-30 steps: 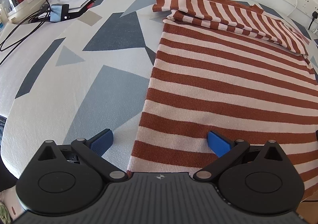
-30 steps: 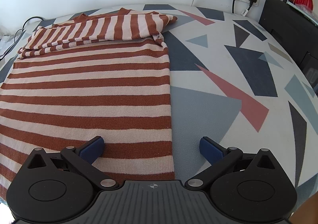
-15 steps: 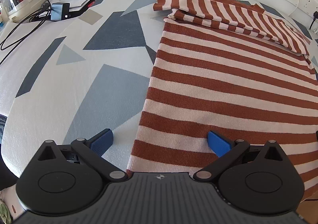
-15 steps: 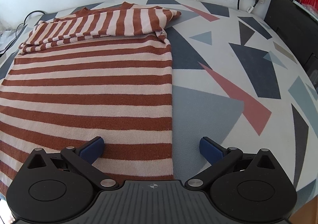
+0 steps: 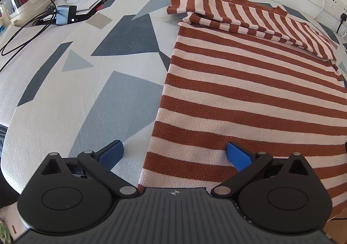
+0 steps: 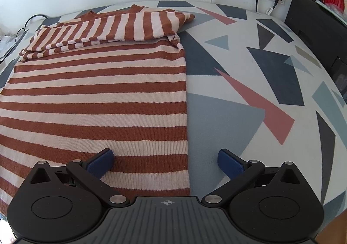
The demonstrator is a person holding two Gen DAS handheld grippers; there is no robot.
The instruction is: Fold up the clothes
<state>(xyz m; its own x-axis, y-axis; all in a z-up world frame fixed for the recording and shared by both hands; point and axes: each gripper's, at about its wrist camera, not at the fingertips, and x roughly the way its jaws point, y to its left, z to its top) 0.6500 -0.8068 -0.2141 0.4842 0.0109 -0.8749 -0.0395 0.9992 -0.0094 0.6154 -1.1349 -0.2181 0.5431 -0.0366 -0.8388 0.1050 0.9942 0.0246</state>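
Striped sweater sleeves folded in already; bottom-up fold left. Left gripper & right gripper both released, straddling hem corners.

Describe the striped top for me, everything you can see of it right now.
The striped top is a ribbed knit in rust-brown and pale pink bands, lying flat on the patterned bed cover. Both sleeves are folded in across the far end, where a rust collar shows. Its side edges run straight. The left tool and right tool, both open, each straddle one near corner of the hem, one finger over fabric, one over cover; contact cannot be told.
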